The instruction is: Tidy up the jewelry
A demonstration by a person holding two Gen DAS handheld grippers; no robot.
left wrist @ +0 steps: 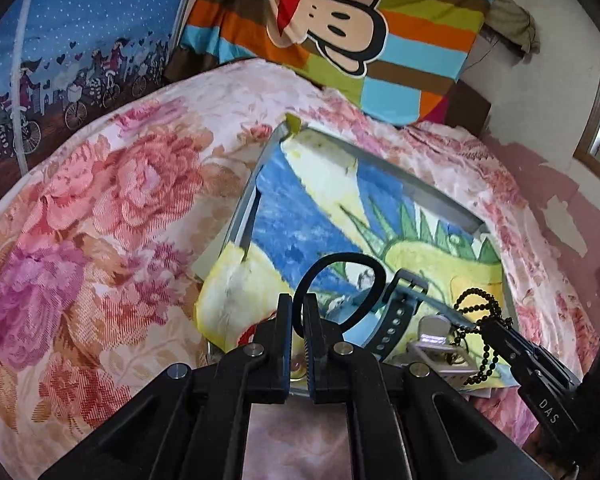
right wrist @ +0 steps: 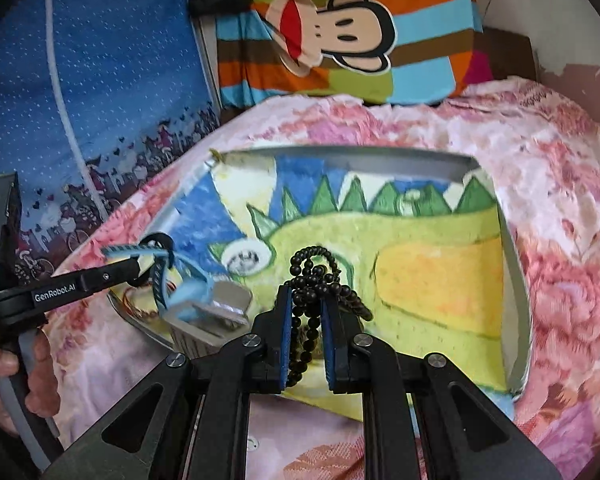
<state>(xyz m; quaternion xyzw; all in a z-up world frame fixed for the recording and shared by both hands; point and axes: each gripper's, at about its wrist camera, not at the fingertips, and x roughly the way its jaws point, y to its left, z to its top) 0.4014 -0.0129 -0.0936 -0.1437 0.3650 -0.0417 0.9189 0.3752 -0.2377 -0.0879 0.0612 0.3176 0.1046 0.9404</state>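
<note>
My left gripper (left wrist: 298,308) is shut on the black loop of a watch strap (left wrist: 340,272). The black and light-blue watch band (left wrist: 396,314) trails from it over a metal tray's near corner. In the right wrist view the left gripper (right wrist: 140,266) holds the watch band (right wrist: 162,276) above a small silver box (right wrist: 212,314). My right gripper (right wrist: 308,308) is shut on a black bead necklace (right wrist: 312,270), which bunches up between its blue pads. From the left wrist view the right gripper (left wrist: 496,326) is low on the right, and the bead necklace (left wrist: 478,308) dangles beside the silver box (left wrist: 436,346).
The metal tray (right wrist: 340,160) (left wrist: 432,196) lies on a pink floral bedspread (left wrist: 100,208) and is lined with a dinosaur-print towel (right wrist: 432,280). A striped monkey pillow (right wrist: 352,32) leans at the back. A hand (right wrist: 4,364) holds the left gripper's handle. A thin reddish bracelet (right wrist: 138,306) lies at the tray's near-left corner.
</note>
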